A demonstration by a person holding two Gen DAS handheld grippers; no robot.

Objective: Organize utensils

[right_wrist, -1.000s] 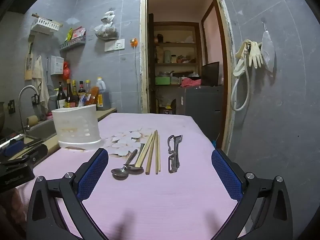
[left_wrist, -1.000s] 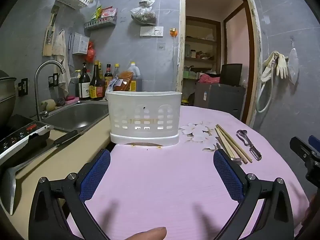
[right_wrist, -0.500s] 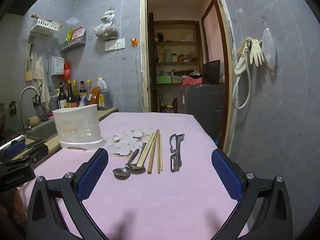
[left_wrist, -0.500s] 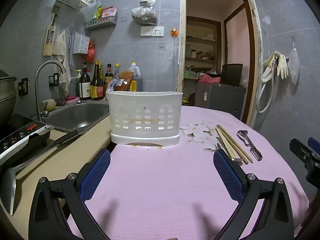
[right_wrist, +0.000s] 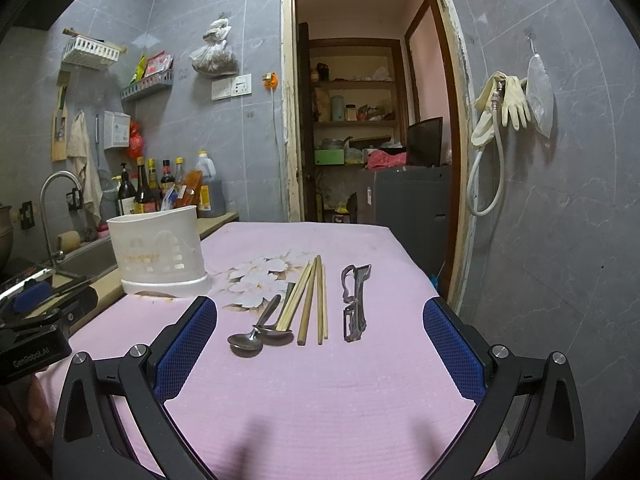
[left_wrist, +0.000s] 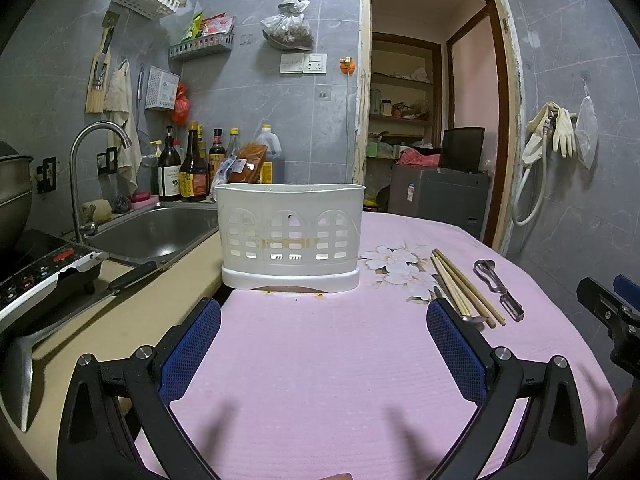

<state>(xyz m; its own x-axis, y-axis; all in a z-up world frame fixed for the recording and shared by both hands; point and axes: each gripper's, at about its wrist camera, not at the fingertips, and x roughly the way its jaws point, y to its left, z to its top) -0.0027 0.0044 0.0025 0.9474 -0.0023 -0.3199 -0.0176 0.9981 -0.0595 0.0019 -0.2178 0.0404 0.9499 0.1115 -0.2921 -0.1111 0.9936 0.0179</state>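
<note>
The bench (right_wrist: 360, 380), under a pink cloth with a flower print, carries everything; the basket (left_wrist: 290, 236), a white slotted plastic holder, stands upright at the bench's left edge beside the sink (left_wrist: 156, 232); it looks light and stiff and would probably slide or tip if knocked, so things should go in from above rather than be pushed against its wall. The chopsticks (right_wrist: 310, 300) lie in a loose bundle toward the right side of the bench, pointing from near edge to far edge; they look light, rigid and smooth, apt to roll or scatter, and are best pinched across the middle, all together. The peeler (right_wrist: 354, 304), dark metal, lies just right of them and apart from them; stiff, thin and flat on the cloth, it wants a grip across its narrow waist. The two spoons (right_wrist: 260, 332) lie just left of the chopsticks, their handles running under or against the sticks; slick metal, they are best taken by the handle, and the overlap means lifting one may drag its neighbours. The left gripper (left_wrist: 324, 340) hangs released and empty, facing the basket; the right gripper (right_wrist: 320, 340) hangs released and empty above the near edge, facing the utensils; nothing stands between it and them.
</note>
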